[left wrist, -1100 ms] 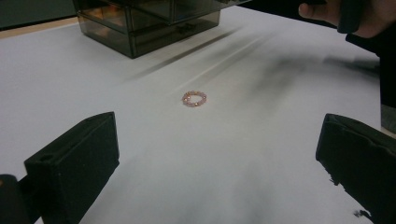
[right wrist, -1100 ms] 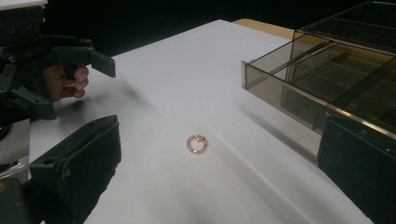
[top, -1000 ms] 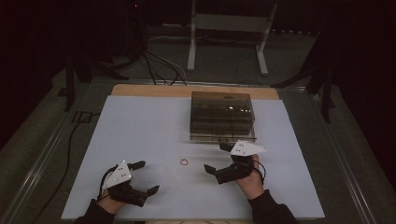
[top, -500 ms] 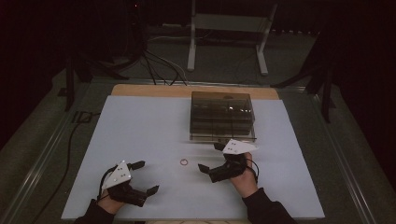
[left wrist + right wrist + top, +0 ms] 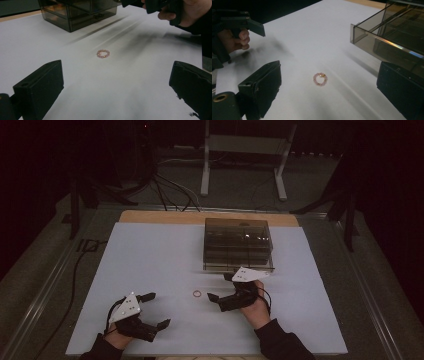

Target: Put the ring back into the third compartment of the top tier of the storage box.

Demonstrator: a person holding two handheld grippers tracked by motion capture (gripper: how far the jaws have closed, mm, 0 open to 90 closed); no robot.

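A small pink beaded ring (image 5: 197, 294) lies flat on the white table top (image 5: 150, 255), between my two grippers. My right gripper (image 5: 220, 286) is open just right of the ring, jaws pointing left toward it; the ring (image 5: 320, 79) sits ahead between its jaws. Near the front left my left gripper (image 5: 156, 310) is open and holds nothing, with the ring (image 5: 103, 53) farther ahead of it. A smoky transparent drawer box (image 5: 238, 245) stands behind the right gripper, and its drawer (image 5: 387, 37) looks pulled out a little.
The box's dark corner (image 5: 75, 15) shows at the top of the left gripper view. A wooden board edge (image 5: 150, 216) runs along the table's far side. Cables (image 5: 165, 190) and a metal stand (image 5: 245, 150) lie on the floor beyond.
My right gripper has shifted left, closer to the ring. The left gripper has stayed put.
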